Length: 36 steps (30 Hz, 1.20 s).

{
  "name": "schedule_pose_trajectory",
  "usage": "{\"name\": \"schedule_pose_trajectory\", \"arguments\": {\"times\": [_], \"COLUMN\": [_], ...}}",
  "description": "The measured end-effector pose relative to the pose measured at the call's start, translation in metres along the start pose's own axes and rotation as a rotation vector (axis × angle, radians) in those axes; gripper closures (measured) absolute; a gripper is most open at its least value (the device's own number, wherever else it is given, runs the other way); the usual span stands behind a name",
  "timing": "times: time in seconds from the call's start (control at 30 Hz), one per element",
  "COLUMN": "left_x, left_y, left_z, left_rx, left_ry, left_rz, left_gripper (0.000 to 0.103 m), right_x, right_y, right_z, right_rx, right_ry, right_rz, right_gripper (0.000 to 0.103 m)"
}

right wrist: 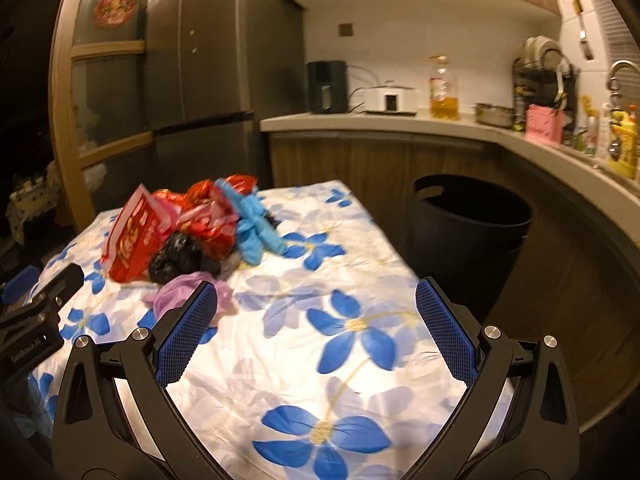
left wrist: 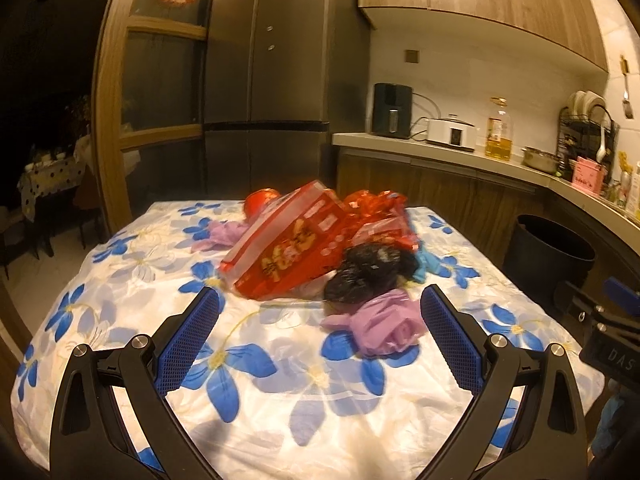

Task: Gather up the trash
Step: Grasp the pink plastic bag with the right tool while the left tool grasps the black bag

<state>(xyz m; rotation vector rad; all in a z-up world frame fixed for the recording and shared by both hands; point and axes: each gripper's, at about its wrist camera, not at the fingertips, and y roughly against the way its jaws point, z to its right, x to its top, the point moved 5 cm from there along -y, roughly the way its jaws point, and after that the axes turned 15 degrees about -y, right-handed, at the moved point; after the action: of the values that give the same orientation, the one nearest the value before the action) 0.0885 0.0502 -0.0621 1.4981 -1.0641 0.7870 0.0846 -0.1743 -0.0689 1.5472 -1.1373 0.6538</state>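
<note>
Jaws wide apart on both grippers, nothing between them. Left gripper (left wrist: 320, 312) hangs over the near part of the cloth, aimed at the trash pile; right gripper (right wrist: 316, 308) hangs over the cloth's right half, pile off to its left.

Fridge (left wrist: 276, 60) stands behind, glass door (left wrist: 160, 76) to its left. L-shaped kitchen worktop (left wrist: 440, 152) runs along the right wall, carrying a black appliance (left wrist: 392, 110), white cooker (left wrist: 452, 134), oil bottle (left wrist: 498, 128), steel pot (left wrist: 540, 158), dish rack (left wrist: 588, 128), pink box (left wrist: 588, 174).

Counter covered by a white cloth with blue flowers (left wrist: 248, 360). Black bin (right wrist: 468, 220) on the floor just off the counter's far right edge, apart from the trash.

Trash sits heaped at the far middle of the cloth, all pieces touching or overlapping. Red packet (left wrist: 288, 252) is biggest, tilted up on the pile. Crumpled red wrappers (left wrist: 380, 216) behind it. Black bag (left wrist: 368, 276) in front, against the packet. Blue glove (right wrist: 256, 228) on the right side of the heap. Purple bag (left wrist: 380, 324) nearest, just beside the left gripper's right finger. Second purple wad (left wrist: 224, 232) at the heap's left. Red round thing (left wrist: 260, 202) at the back, blurred.
</note>
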Motion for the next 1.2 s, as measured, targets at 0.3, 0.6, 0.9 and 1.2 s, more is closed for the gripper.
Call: {"name": "schedule_pose_trajectory", "arguments": {"times": [0.3, 0.6, 0.9, 1.2], "left_x": [-0.014, -0.017, -0.014, -0.010], "left_y": [-0.023, -0.043, -0.061, -0.071], "left_z": [-0.025, -0.043, -0.043, -0.033], "left_rx": [0.052, 0.085, 0.075, 0.054], "left_ry": [0.034, 0.062, 0.054, 0.043], "left_rz": [-0.040, -0.051, -0.056, -0.065], "left_gripper": [0.006, 0.006, 0.010, 0.012], "right_x": [-0.022, -0.048, -0.069, -0.076], "right_y": [-0.045, -0.085, -0.120, -0.122], "right_z": [-0.041, -0.073, -0.093, -0.096], "right_rx": [0.135, 0.213, 0.213, 0.230], "right_ry": [0.020, 0.034, 0.093, 0.130], "right_rz": [-0.070, -0.157, -0.242, -0.275], "right_gripper": [0.008, 0.019, 0.047, 0.096]}}
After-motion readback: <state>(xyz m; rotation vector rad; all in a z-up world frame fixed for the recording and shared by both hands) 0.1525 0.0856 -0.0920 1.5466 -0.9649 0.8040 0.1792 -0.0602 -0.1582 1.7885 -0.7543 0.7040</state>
